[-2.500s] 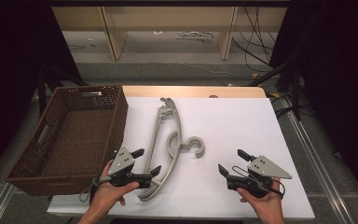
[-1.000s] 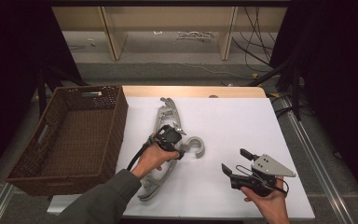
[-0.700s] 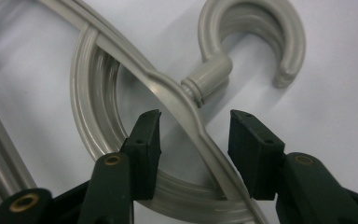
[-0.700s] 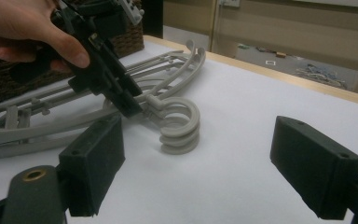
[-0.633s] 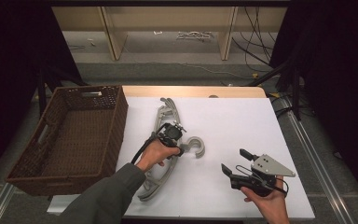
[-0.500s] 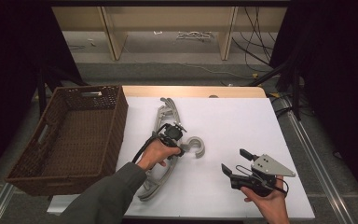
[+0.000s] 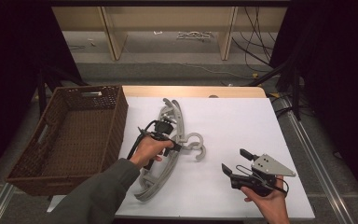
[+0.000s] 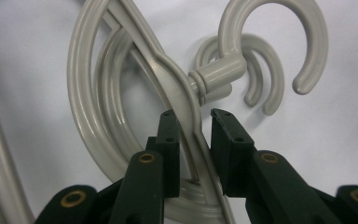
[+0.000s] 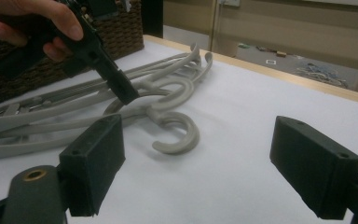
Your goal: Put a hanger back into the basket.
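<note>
The left gripper point(image 8: 193, 128) has just been closing its jaws around the top hanger's point(image 8: 168, 74) thin neck below the hook, a sliver of gap left on one side. Squeeze fully before lifting — the hangers lie stacked on the white table point(image 7: 242, 116) beside the basket point(image 7: 70, 135). The right gripper point(image 7: 235, 161) rests spread wide, holding nothing.

At the left of my high view sits a dark brown woven wicker basket point(image 7: 70, 135), on the edge of the white-topped counter point(image 7: 242, 126). Beyond, across the top of the frame, stands a pale wooden shelf unit point(image 7: 168, 23), with black cables point(image 7: 256, 42) trailing at upper right.
</note>
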Demonstrator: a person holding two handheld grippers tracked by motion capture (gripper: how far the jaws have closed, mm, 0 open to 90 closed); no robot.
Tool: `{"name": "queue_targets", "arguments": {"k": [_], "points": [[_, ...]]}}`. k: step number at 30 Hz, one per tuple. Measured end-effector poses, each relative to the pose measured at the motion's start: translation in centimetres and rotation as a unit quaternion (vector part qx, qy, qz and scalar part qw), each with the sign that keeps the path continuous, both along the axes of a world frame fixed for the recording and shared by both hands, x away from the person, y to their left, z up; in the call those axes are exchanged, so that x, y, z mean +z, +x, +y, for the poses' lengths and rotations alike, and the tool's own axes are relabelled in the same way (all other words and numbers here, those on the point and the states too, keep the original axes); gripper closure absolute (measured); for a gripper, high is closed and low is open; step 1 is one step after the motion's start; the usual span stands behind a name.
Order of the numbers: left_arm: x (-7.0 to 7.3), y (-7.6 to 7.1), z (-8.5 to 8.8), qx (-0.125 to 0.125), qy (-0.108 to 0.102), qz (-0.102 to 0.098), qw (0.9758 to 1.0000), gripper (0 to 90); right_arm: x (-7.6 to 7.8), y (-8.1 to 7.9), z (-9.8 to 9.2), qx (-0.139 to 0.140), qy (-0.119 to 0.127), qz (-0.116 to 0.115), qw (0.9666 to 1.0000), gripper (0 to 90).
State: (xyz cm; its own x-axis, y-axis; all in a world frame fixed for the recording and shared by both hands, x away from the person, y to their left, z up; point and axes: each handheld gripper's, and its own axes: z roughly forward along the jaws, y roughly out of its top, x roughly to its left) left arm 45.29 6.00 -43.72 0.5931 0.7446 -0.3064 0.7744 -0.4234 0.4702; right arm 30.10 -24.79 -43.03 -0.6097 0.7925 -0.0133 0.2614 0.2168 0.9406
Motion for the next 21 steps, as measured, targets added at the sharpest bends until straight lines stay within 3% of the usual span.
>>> {"name": "queue_targets", "arguments": {"k": [4, 8, 10, 13, 17, 18, 19, 21], "points": [[0.9, -0.1, 1.6, 0.033, -0.046, 0.011, 0.9983, 75.6, 0.0, 0.0, 0.0, 0.0, 0.0, -0.001, 1.0, 18.8], [1.6, -0.3, 2.4, 0.046, -0.066, 0.011, 0.9967, 76.7, -0.1, 0.1, 0.0, 0.0, 0.001, -0.003, 1.0, 18.8], [2.1, -0.4, 3.4, 0.079, -0.107, 0.01, 0.9911, 77.2, 0.0, 0.0, 0.0, 0.0, 0.0, -0.003, 1.0, 18.8], [2.7, -0.5, 4.6, 0.099, -0.129, 0.01, 0.9866, 77.8, -0.1, 0.1, 0.0, 0.002, 0.003, -0.003, 1.0, 18.8], [3.1, -0.5, 5.6, 0.106, -0.148, 0.011, 0.9833, 78.9, -0.2, 0.1, 0.1, 0.004, 0.008, -0.001, 1.0, 18.9], [3.4, -0.6, 5.9, 0.108, -0.159, 0.011, 0.9813, 79.5, -0.2, 0.1, 0.2, 0.003, 0.007, 0.0, 1.0, 19.0], [3.9, -0.7, 6.6, 0.116, -0.18, 0.005, 0.9768, 80.4, -0.1, 0.1, 0.1, 0.0, 0.001, 0.0, 1.0, 19.0], [4.3, -0.7, 7.1, 0.113, -0.19, -0.001, 0.9753, 80.8, -0.1, 0.1, 0.1, 0.001, 0.002, 0.0, 1.0, 19.1]]}}
